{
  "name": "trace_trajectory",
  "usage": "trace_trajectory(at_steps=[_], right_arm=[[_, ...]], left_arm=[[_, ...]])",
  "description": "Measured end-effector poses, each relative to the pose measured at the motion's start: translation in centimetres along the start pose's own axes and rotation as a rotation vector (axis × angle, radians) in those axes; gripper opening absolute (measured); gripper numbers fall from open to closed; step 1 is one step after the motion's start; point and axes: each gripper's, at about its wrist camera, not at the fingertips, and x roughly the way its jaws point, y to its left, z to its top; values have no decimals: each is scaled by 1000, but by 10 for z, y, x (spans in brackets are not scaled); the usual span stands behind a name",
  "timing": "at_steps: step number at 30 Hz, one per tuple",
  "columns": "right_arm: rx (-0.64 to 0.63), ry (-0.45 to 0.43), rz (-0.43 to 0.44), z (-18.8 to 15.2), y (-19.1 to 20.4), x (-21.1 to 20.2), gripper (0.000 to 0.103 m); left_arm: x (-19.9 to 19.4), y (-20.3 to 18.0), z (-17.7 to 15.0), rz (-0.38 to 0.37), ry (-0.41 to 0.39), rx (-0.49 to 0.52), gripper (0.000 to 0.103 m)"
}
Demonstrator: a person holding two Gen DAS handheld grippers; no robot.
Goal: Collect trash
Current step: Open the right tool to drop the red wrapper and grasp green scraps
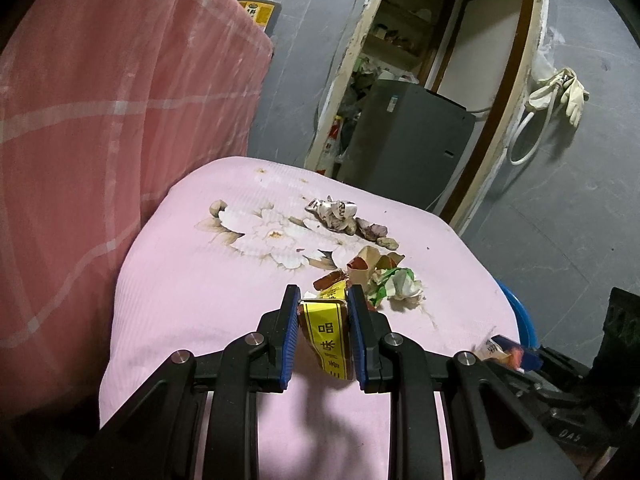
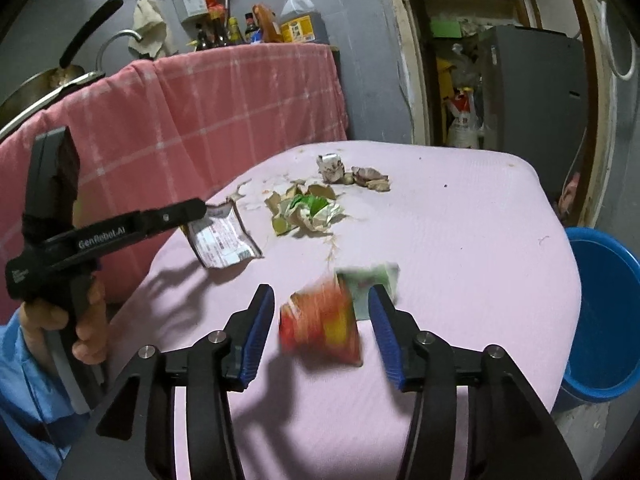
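Grippers work over a littered pink surface (image 2: pixel 460 240).
Left gripper (image 1: pixel 323 300) clamps a yellow-banded packet (image 1: pixel 326 340); right gripper (image 2: pixel 321 300) spread, blurred red wrapper (image 2: pixel 320 326) loose between. Blue bucket (image 2: pixel 608 320) beside the surface, contents unseen.

A brown sachet with a yellow printed band (image 1: pixel 326 336) stands clamped between the left jaws. A blurred red-and-green wrapper (image 2: pixel 328 316) sits loose between the right jaws. Beyond both jaws lie crumpled green-and-white paper (image 2: pixel 310 212) and a crushed silvery wrapper (image 1: pixel 334 210).

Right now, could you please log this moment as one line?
left gripper: shut on yellow-striped wrapper | right gripper: open, blurred red packet between jaws | blue bucket: right of table
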Motion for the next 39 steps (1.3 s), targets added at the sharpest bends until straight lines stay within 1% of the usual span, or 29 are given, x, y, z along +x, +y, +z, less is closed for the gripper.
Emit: trace_trajectory(at_steps=[2, 4, 6, 7, 9, 10, 11, 14, 18, 19, 20, 24, 25, 29, 33, 39], right_arm=[[0, -21, 8, 2, 0, -4, 49], [-7, -19, 8, 4, 2, -3, 48], [-17, -3, -9, 3, 4, 0, 37], [-19, 5, -11, 2, 4, 1, 25], [-12, 13, -18, -1, 4, 1, 23], [-10, 11, -18, -3, 3, -1, 20], [-7, 4, -21, -4, 3, -4, 20], [5, -25, -25, -3, 0, -12, 20], [-3, -39, -30, 8, -1, -8, 22], [-11, -34, -27, 13, -1, -4, 26], [-18, -21, -20, 17, -1, 3, 32], [-63, 14, -10, 29, 5, 24, 41], [-77, 18, -12, 32, 7, 28, 45], [-108, 15, -2, 48, 12, 42, 46], [-135, 32, 13, 62, 15, 60, 46], [-169, 72, 23, 64, 24, 78, 46]], left_arm=[[0, 0, 0, -1, 3, -5, 20], [0, 0, 0, -2, 3, -5, 20], [0, 0, 0, -2, 3, -5, 20], [0, 0, 0, -2, 3, -5, 20], [0, 0, 0, -3, 6, -5, 20], [0, 0, 0, -4, 7, -5, 20], [0, -1, 0, -5, 8, -4, 20], [1, -1, -1, -8, 9, -4, 20], [-1, 0, 0, -4, -3, -8, 20], [-1, 1, -1, -1, -6, -10, 20], [-1, 2, 0, 2, -9, -13, 20], [-4, 8, 2, 18, -23, -18, 20], [-4, 11, 3, 22, -25, -22, 20], [-5, 19, 6, 40, -31, -39, 20], [-5, 26, 7, 48, -32, -52, 20], [-6, 28, 6, 46, -30, -65, 20]])
